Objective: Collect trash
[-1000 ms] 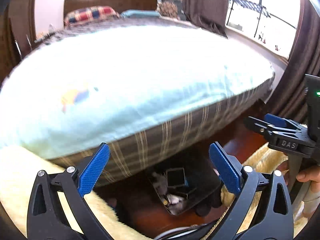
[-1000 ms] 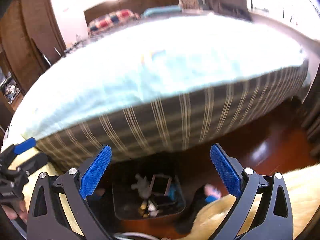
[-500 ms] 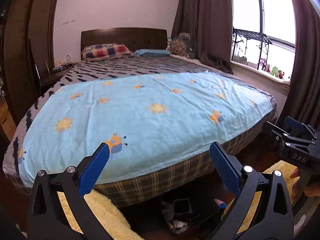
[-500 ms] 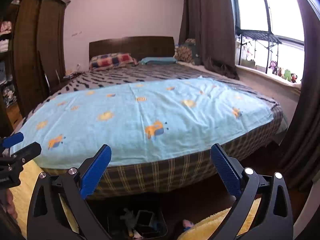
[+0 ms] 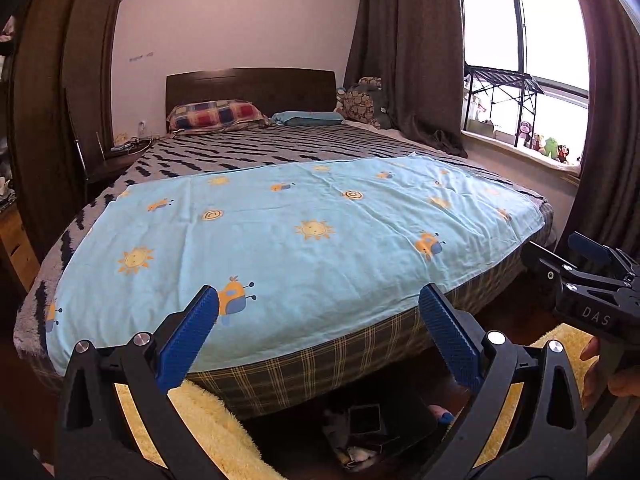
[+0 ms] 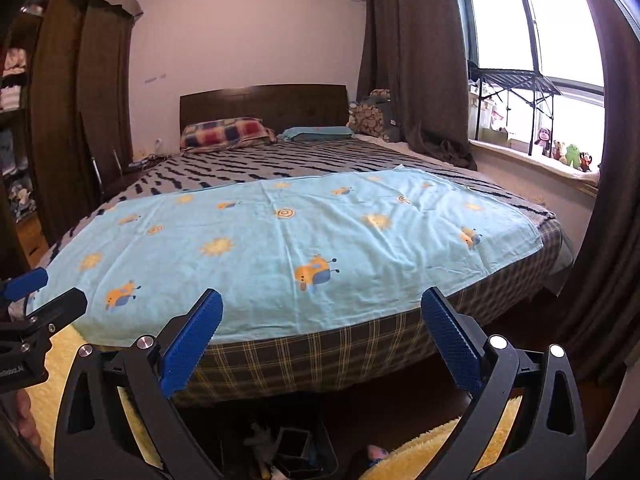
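While both grippers face the bed, left gripper and right gripper spread wide, empty; dark trash bin with scraps on floor below them, at bed foot, between yellow rugs

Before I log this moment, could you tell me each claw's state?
Left claw: open, empty.
Right claw: open, empty.
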